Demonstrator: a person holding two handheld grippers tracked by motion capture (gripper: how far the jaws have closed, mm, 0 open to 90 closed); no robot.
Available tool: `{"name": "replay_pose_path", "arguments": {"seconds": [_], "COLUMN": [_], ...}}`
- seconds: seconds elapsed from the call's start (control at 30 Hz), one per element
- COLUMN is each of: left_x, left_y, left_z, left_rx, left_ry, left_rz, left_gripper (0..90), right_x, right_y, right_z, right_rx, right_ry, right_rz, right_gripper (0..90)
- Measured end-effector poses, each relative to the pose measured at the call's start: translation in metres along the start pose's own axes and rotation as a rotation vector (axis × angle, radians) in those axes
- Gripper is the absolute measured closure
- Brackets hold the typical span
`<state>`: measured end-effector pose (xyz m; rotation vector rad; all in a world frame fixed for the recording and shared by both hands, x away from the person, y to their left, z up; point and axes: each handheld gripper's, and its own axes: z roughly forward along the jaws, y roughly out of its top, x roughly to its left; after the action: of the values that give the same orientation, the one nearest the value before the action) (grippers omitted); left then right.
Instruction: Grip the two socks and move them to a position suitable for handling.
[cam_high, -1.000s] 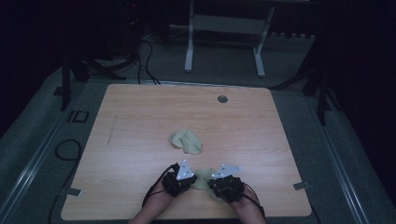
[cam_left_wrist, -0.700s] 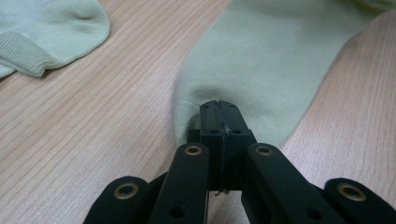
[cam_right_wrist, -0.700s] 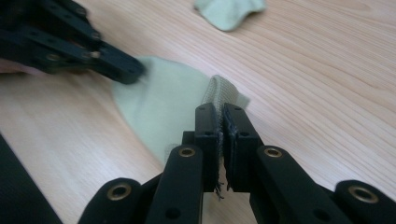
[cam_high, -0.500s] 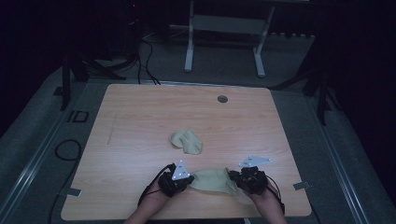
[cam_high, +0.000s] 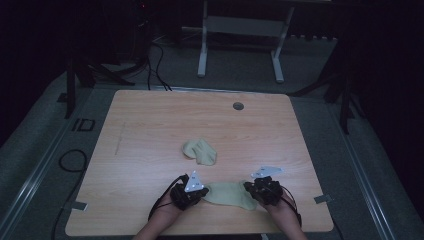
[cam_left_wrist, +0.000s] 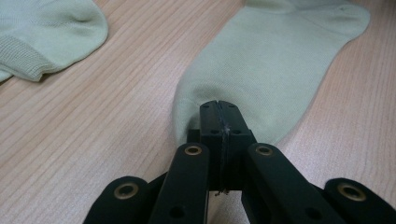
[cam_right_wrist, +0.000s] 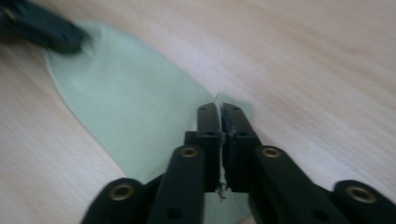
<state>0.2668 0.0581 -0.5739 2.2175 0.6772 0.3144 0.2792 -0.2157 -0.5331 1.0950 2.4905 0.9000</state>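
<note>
A pale green sock (cam_high: 229, 194) lies stretched flat near the table's front edge, between my two grippers. My left gripper (cam_high: 200, 192) is shut on its left end, and in the left gripper view the jaws pinch the fabric of the sock (cam_left_wrist: 261, 70) at the gripper's tip (cam_left_wrist: 219, 105). My right gripper (cam_high: 251, 189) is shut on the other end of the sock (cam_right_wrist: 135, 107), jaws pressed together over the thin edge at the gripper's tip (cam_right_wrist: 219, 108). A second pale green sock (cam_high: 200, 151) lies crumpled in the middle of the table, also visible as the second sock (cam_left_wrist: 42, 32).
The wooden table (cam_high: 150, 125) has a round cable hole (cam_high: 238, 106) near its far edge. Beyond the table stand a white frame (cam_high: 240, 30) and cables on the grey floor. The left gripper (cam_right_wrist: 42, 32) shows blurred at the far end of the sock.
The two grippers have moved apart, the right one going rightward, and the bunched sock between them has been pulled out flat and long.
</note>
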Motion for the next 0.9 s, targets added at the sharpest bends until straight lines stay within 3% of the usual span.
{"name": "replay_pose_path", "arguments": {"seconds": [0.13, 0.17, 0.47, 0.73, 0.9], "left_x": [0.0, 0.0, -0.008, -0.009, -0.01], "left_y": [0.001, 0.001, 0.002, 0.002, 0.004], "left_z": [0.0, 0.001, 0.003, 0.004, 0.002], "left_rx": [0.001, 0.0, -0.004, -0.007, -0.006], "left_ry": [-0.003, -0.003, -0.016, -0.033, -0.031], "left_rz": [-0.002, -0.003, 0.002, -0.01, -0.014], "left_gripper": [89.2, 89.2, 89.2, 88.9, 79.2], "right_x": [0.001, 0.0, -0.012, -0.012, -0.012], "right_y": [-0.007, -0.008, -0.016, -0.017, -0.015], "right_z": [0.017, 0.018, 0.01, 0.008, 0.007], "right_rx": [0.058, 0.05, 0.058, 0.071, 0.079], "right_ry": [-0.012, -0.008, -0.029, -0.024, -0.013], "right_rz": [-0.015, -0.01, 0.012, 0.005, 0.008], "right_gripper": [88.3, 88.6, 88.4, 87.1, 83.8]}}
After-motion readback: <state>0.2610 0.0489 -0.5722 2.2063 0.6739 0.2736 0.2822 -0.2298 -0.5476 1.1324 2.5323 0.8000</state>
